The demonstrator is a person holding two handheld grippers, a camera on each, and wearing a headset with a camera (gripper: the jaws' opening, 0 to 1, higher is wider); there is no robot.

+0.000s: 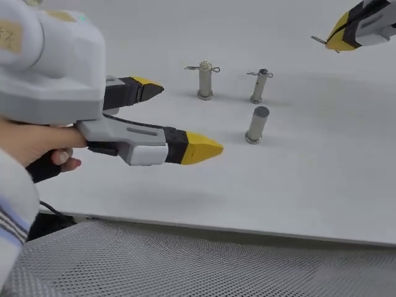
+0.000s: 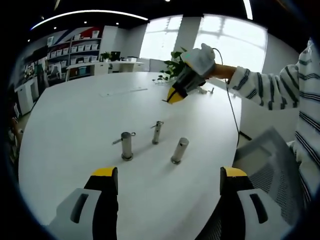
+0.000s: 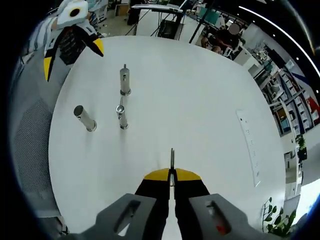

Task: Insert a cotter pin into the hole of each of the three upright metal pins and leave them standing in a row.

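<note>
The right gripper (image 3: 171, 176), at the upper right of the head view, has its jaws closed on a thin steel cotter pin (image 3: 171, 159) that projects straight ahead of the tips. The left gripper (image 1: 185, 117), at the left of that frame, has its yellow-tipped jaws spread apart and carries nothing. Three grey cylindrical metal pins stand on the white tabletop (image 1: 297, 185) near frame centre. The left pin (image 1: 205, 80) and the right pin (image 1: 260, 85) each carry a cotter pin through the head. The lower pin (image 1: 257, 124) carries none and stands out of line with them. Hazards: the lower pin is unsupported, so side load from a misaligned cotter pin would probably topple it. Its cross-hole orientation cannot be determined. The narrow grip may let the cotter pin rotate. The only receptacles are the cross-holes: two filled, the third apparently vacant.
</note>
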